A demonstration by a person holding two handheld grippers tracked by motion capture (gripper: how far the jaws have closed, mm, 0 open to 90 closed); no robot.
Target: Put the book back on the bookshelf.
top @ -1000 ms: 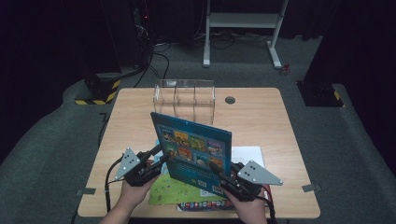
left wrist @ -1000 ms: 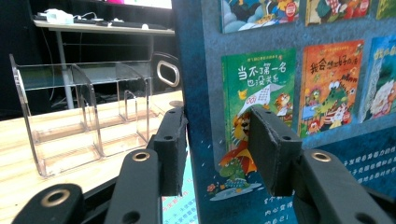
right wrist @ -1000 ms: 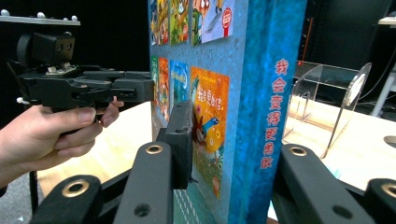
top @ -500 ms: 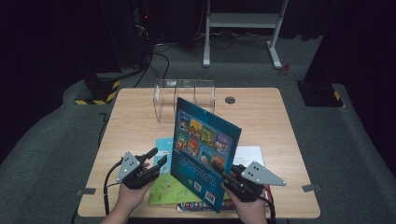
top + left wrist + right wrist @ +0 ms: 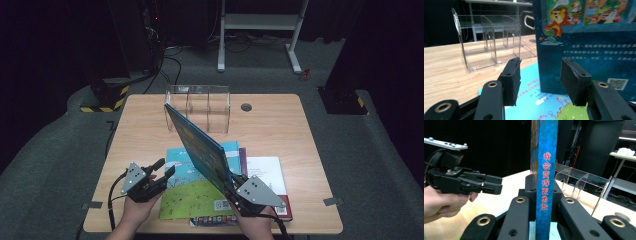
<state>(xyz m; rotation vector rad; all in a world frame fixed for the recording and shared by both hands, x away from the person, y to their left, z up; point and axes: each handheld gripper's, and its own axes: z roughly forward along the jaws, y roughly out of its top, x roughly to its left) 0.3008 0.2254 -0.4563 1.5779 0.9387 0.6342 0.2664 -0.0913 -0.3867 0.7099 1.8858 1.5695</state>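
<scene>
- The right hand-held gripper (image 5: 239,188) is clenched on the bottom of the spine of a blue picture book (image 5: 197,146), and its jaws have just been closing on it. The right gripper view shows the spine (image 5: 545,182) pinched dead centre between the two black jaws, so the grip looks square.
- The book stands tilted above the front half of the worktop (image 5: 145,125), lifted off a small stack of other books (image 5: 200,197) lying flat, with its top corner leaning back toward the clear plastic rack (image 5: 199,106).
- The left hand-held gripper (image 5: 161,172) is released: jaws apart, nothing between them. It hovers just beside the book's lower left, over the flat stack.
- To do this step well, the person probably wants the book upright before going forward. With a one-edge grip, a tall cover can swing or fan open, so the free gripper could steady the far edge.
- The rack's dividers make narrow slots, so the spine should line up with a slot, not a divider wall.
- Room looks fine: there is bare worktop between stack and rack, and more to either side. The rack sits near the back edge, so a hard push could shove it off.
</scene>
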